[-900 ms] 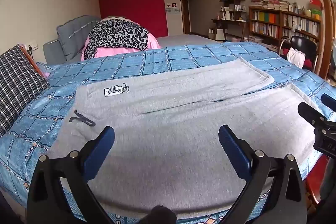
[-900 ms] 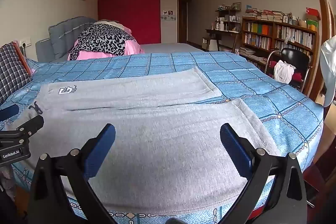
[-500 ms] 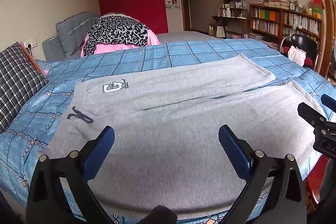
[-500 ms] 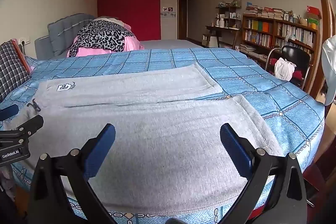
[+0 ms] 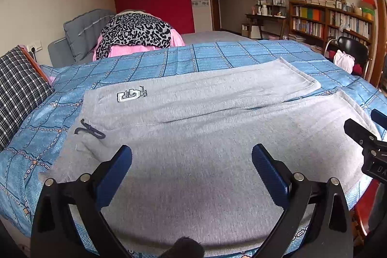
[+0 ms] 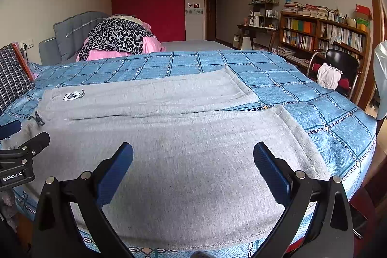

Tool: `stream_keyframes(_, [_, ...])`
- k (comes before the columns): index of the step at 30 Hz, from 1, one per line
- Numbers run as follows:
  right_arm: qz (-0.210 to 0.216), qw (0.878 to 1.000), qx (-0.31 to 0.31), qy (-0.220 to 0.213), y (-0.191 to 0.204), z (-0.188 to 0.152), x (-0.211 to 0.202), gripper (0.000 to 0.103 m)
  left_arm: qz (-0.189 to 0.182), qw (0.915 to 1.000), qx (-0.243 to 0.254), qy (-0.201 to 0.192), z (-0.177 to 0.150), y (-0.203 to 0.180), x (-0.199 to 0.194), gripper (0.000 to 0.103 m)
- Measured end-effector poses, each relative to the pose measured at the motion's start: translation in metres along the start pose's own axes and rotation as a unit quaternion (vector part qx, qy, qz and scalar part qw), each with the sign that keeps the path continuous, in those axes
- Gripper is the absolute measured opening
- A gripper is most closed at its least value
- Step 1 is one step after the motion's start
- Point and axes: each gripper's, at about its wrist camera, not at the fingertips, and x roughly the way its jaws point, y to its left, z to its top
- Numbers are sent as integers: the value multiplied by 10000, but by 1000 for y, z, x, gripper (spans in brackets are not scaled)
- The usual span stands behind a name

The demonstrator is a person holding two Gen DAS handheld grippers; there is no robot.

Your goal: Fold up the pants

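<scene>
From the left wrist view, the left gripper point(image 5: 191, 162) hangs over the near leg of the gray pants point(image 5: 198, 127), its blue fingers spread wide with nothing between them. The pants lie flat across the blue bedspread point(image 5: 217, 52), waistband to the left where the dark drawstring point(image 5: 89, 129) curls, and a white logo point(image 5: 128, 96) marks the far leg. The two legs run to the right, side by side, a thin gap showing between them near the cuffs. A plaid pillow point(image 5: 19, 88) sits at the left edge, well apart from the pants. Over to the right wrist view: the right gripper point(image 6: 193, 161) is released too, fingers wide apart, poised above the near leg toward its cuff point(image 6: 297, 137). The left tool's tip pokes in at the left edge, near the waistband. This looks like soft, thick fleece, light and limp, so it should drape and sag rather than hold shape. Best bet, I'd say: pinch the near edge at the waistband corner with the left and at the cuff with the right, then carry that leg over the far one.
</scene>
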Motion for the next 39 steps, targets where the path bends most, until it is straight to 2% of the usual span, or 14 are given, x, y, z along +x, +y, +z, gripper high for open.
stream_keyframes(26, [-31,9997,19,240,-4,-5,20,101,29,9997,-56,233,-2,2,18,98])
stream_keyframes(39, [-91,9996,-68,247,-5,5,28,101,140,9997,-80,192,7,12,26,98])
